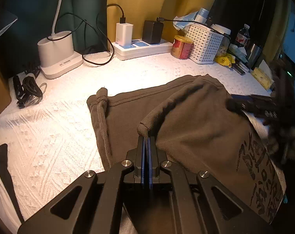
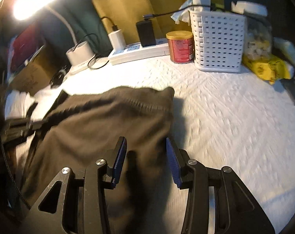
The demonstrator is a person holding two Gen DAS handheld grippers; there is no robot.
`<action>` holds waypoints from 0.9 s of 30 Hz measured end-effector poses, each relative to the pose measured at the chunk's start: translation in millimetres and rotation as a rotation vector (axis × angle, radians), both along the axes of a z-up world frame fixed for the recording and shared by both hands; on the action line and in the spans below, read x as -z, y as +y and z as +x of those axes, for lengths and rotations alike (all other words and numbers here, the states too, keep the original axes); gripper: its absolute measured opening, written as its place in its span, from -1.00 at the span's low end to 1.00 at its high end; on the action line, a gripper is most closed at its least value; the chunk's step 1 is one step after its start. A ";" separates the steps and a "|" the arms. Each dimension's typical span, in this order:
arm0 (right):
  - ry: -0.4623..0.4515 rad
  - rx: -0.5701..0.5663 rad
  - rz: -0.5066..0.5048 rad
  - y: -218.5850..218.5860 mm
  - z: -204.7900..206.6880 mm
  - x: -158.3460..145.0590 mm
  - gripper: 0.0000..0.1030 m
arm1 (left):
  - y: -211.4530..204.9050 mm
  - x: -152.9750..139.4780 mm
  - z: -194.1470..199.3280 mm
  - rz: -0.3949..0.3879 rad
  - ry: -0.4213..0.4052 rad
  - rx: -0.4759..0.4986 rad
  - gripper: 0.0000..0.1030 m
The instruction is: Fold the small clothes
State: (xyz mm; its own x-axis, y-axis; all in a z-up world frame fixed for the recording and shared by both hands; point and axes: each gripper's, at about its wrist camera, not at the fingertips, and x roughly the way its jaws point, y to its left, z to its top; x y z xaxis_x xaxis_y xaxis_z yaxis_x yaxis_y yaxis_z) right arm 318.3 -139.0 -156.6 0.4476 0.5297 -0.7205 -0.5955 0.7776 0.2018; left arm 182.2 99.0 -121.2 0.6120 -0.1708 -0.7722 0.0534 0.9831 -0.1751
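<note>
Garment was dark grey-brown with black print. Tablecloth was white, textured; basket white, tin red-gold.

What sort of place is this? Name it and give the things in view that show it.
Probably a bedroom or dorm corner: a white textured bedspread as the work surface, a power strip with chargers against a curtain, and a desk lamp base.

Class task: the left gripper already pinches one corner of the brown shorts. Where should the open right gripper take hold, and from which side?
Probably the far right corner of the brown shorts, approached from the bare bedspread side: that edge lies exposed there.
</note>
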 end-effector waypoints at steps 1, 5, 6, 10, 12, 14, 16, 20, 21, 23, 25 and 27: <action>0.017 -0.014 0.016 3.2 8.1 0.4 -0.15 | 0.7 0.0 -0.2 -0.003 0.000 0.000 -0.97; 0.020 -0.048 0.016 15.0 20.6 -0.6 -0.15 | 1.7 0.8 0.0 -0.001 0.006 0.001 -0.97; 0.016 -0.052 0.011 17.4 21.9 -0.5 -0.15 | 2.9 1.6 0.7 -0.007 0.010 0.000 -0.97; 0.018 -0.044 -0.012 23.9 28.1 -0.3 -0.15 | 6.5 2.4 1.1 -0.027 0.020 0.000 -0.96; 0.012 -0.032 -0.031 25.2 28.2 -0.8 -0.15 | 8.5 0.8 1.2 -0.033 0.021 -0.011 -0.95; -0.004 -0.020 -0.051 26.1 27.1 -0.5 -0.15 | 10.8 -0.5 1.4 -0.047 0.022 -0.017 -0.95; -0.011 -0.003 -0.064 25.4 27.2 0.3 -0.15 | 10.5 -2.3 1.2 -0.048 0.021 -0.019 -0.94; -0.022 0.052 -0.079 17.8 31.7 -0.6 -0.15 | 10.9 -5.3 0.3 -0.019 0.019 -0.055 -0.51; -0.022 0.060 -0.074 15.1 32.3 -1.8 -0.15 | 13.5 -6.4 -0.6 -0.021 0.013 -0.075 -0.32; -0.032 0.067 -0.075 11.7 31.7 -4.5 -0.15 | 23.5 -9.7 -3.0 -0.060 -0.008 -0.122 0.41; -0.039 0.065 -0.062 7.5 29.9 -7.0 -0.14 | 34.8 -11.3 -5.3 -0.093 -0.024 -0.176 0.48; -0.043 0.065 -0.052 4.8 28.4 -8.3 0.03 | 39.9 -6.2 -1.9 -0.092 -0.004 -0.196 0.49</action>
State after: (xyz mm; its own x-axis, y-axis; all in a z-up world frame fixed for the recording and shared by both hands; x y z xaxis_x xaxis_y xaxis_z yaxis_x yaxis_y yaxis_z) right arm 346.7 -134.2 -148.4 0.5112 0.4608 -0.7255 -0.5505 0.8238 0.1353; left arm 180.3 138.9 -115.0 0.6432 -0.1180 -0.7566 -0.1362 0.9547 -0.2646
